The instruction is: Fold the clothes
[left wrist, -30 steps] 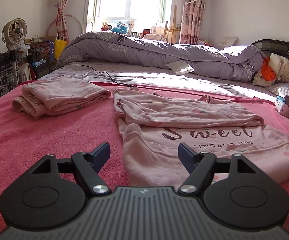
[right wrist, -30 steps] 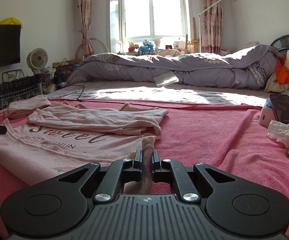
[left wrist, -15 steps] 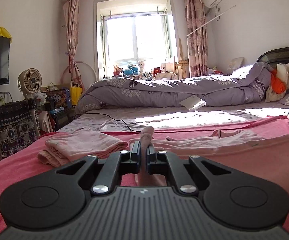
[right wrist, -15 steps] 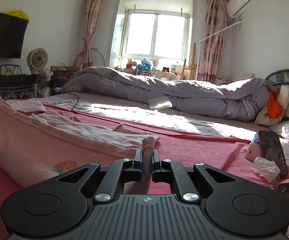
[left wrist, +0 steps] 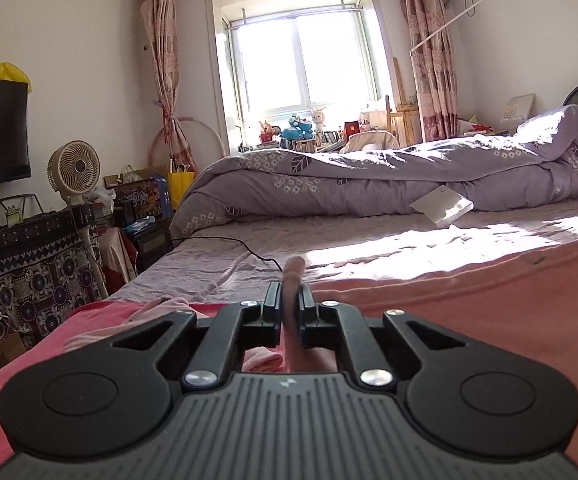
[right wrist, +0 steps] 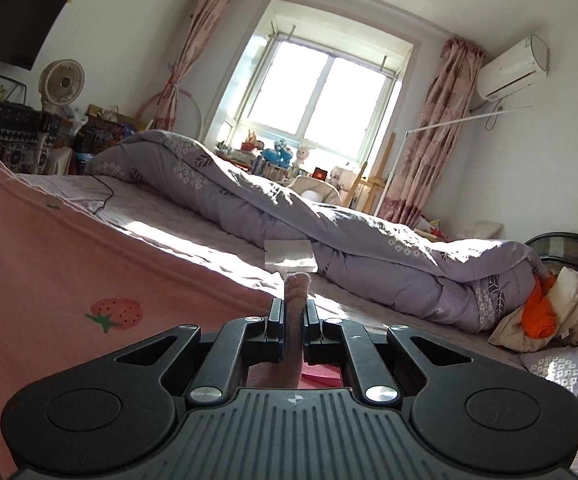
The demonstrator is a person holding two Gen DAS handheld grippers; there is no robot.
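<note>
pinching one corner of the pink shirt [right wrist: 69, 280] each, the left gripper [left wrist: 289, 304] and right gripper [right wrist: 293, 312] were clamped on it, lifting it above the bed [left wrist: 369, 240], probably to fold it over.

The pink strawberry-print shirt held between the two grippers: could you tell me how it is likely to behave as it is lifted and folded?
The pink shirt is probably floppy: it hangs as a sheet between the left gripper and the right gripper, each pinching a bunched edge. It is likely light, since those thin pinches carry it. It may slip, as the left jaws are opening slightly.
</note>
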